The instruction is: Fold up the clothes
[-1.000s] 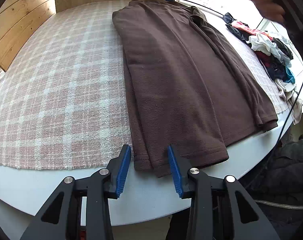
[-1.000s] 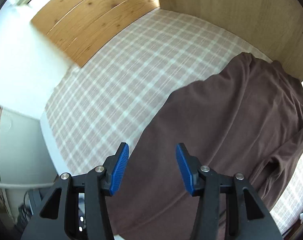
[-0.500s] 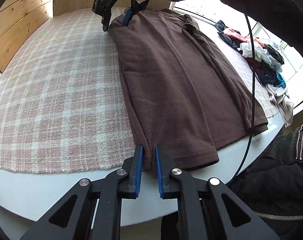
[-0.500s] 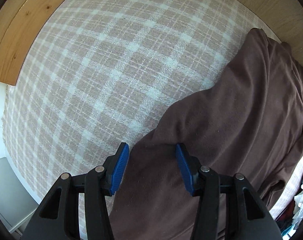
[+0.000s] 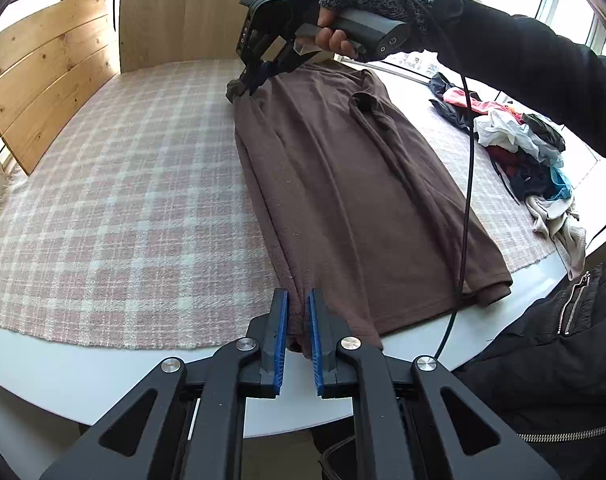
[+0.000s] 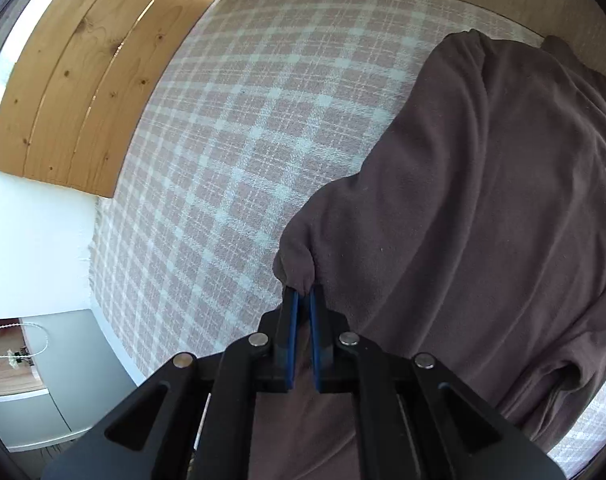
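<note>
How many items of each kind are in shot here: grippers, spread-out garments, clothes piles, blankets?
Grippers: 2, the left gripper and the right gripper
Spread-out garments: 1, the brown garment
Clothes piles: 1, the pile
Blankets: 1, the plaid blanket
Total: 5

A blanket [image 5: 115, 208] is spread over the table [image 5: 83, 380]. A garment [image 5: 343, 200] is laid lengthwise on the blanket, from the table's near edge to its far edge. A heap of clothes [image 5: 519, 152] is placed at the right edge, apart from the garment. Wooden boards [image 5: 51, 92] are stood along the left and far edges. A cable [image 5: 465, 184] is hung across the garment's right side.
</note>
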Demonstrator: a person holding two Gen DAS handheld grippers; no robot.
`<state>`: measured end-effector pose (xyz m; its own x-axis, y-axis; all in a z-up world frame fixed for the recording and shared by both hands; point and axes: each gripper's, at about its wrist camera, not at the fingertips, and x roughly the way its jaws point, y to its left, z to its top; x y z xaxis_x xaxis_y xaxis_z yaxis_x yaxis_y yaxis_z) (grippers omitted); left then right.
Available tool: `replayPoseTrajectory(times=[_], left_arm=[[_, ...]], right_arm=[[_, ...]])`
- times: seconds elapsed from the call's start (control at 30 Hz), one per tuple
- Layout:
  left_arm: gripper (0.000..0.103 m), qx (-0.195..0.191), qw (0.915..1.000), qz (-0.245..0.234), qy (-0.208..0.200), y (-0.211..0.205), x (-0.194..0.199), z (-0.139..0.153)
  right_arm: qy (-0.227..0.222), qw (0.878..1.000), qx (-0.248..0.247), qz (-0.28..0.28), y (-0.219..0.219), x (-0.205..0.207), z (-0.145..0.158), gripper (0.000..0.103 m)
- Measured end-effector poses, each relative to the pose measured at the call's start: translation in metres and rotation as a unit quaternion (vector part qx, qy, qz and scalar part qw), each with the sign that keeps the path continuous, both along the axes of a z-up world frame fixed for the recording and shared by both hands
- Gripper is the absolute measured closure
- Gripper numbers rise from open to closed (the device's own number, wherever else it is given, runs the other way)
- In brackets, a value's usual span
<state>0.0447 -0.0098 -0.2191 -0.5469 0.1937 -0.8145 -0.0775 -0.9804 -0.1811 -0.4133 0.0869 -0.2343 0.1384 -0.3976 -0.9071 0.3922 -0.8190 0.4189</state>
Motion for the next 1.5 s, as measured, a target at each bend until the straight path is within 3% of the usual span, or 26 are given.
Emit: replayPoseTrajectory(times=[0.23,0.37,0.53,0.73,0.93,1.07,1.17,1.3,1.4,1.5], left_arm=[[0.093,-0.038,0.9991,-0.013,0.015,0.073,0.000,0.029],[0.093,-0.054,0.9979,-0.033,0.012,0.116,-0.004,0.031],[0.093,-0.075,0.9956,-0.055,-0.013,0.156,-0.014,0.011],[0.093,-0.085,0.9926,-0.077,-0.041,0.182,-0.021,-0.014],[0.088,-0.074,0.9909,-0.089,-0.069,0.188,-0.027,-0.032],[0.085,-0.052,0.9922,-0.088,-0.071,0.184,-0.013,-0.022],[0.081,-0.027,0.9957,-0.064,-0.061,0.165,0.005,-0.006],[0.082,-0.014,0.9971,-0.006,-0.074,0.130,0.012,-0.011],[0.082,0.006,0.9976,0.007,-0.069,0.119,0.008,-0.015],[0.082,-0.017,0.9974,0.005,-0.070,0.118,0.000,-0.019]], right_arm=[[0.022,0.998,-0.053,0.003,0.073,-0.002,0.042,0.097],[0.024,0.997,-0.071,-0.005,0.114,0.001,0.045,0.097],[0.019,0.996,-0.083,-0.022,0.155,0.000,0.016,0.097],[0.005,0.997,-0.062,-0.041,0.184,-0.004,-0.029,0.097],[-0.012,0.997,-0.073,-0.025,0.185,-0.006,-0.050,0.092],[-0.017,0.996,-0.081,-0.023,0.182,-0.006,-0.051,0.087],[-0.024,0.996,-0.088,-0.025,0.181,-0.007,-0.052,0.087],[-0.025,0.996,-0.090,-0.015,0.175,-0.004,-0.053,0.087],[-0.030,0.996,-0.085,-0.009,0.171,-0.003,-0.053,0.087],[-0.029,0.996,-0.084,-0.007,0.168,-0.001,-0.052,0.087]])
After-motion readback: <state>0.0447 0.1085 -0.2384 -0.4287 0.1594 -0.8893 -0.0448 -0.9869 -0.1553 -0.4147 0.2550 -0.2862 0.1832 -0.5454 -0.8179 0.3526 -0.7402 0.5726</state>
